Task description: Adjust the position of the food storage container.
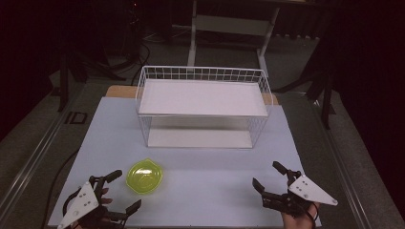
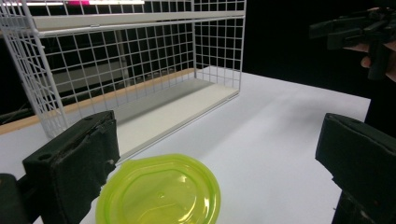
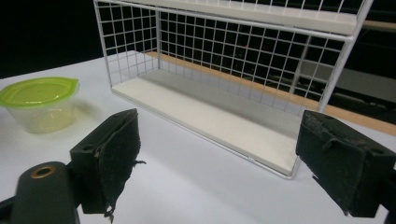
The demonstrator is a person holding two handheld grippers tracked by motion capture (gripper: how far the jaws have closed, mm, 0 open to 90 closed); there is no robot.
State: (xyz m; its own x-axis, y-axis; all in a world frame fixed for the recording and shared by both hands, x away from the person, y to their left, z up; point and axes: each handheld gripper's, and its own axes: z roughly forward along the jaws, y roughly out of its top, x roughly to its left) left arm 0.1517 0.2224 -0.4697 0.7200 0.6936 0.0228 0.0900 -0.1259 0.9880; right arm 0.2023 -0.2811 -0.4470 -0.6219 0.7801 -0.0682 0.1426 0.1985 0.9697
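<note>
Desk (image 1: 200,186) covered with a pale sheet, dim room around it. A person's hands come in from the near edge, one gripper in each.

Left gripper (image 1: 125,190) at the near left corner. Jaws apart, wide, nothing between them. In the left gripper view the two black jaws stand at either side of the frame, and the bowl (image 2: 161,191) lies low between and just ahead of them, close to the left one; whether that jaw touches it I cannot tell.

Bowl (image 1: 143,176): yellow-green, translucent, round with a small lip at one side. Upright on the desk, just beside the left gripper, toward the middle. It sits in front of the rack (image 1: 203,106), apart from it, nearer its left end. From the right gripper view the bowl (image 3: 41,102) shows a green rim over a clearer body, with open desk between it and the rack (image 3: 233,70).

Right gripper (image 1: 268,177) at the near right corner, grey three-cornered plate on top. Jaws apart, wide, nothing held. It points toward the rack's lower shelf, well apart from the bowl. The left gripper view catches the right gripper (image 2: 348,30) at far upper right.

Rack: white wire, two white shelves, one above the other, both bare. It stands at the far middle of the desk, long side facing the person. A wooden edge shows behind it.
</note>
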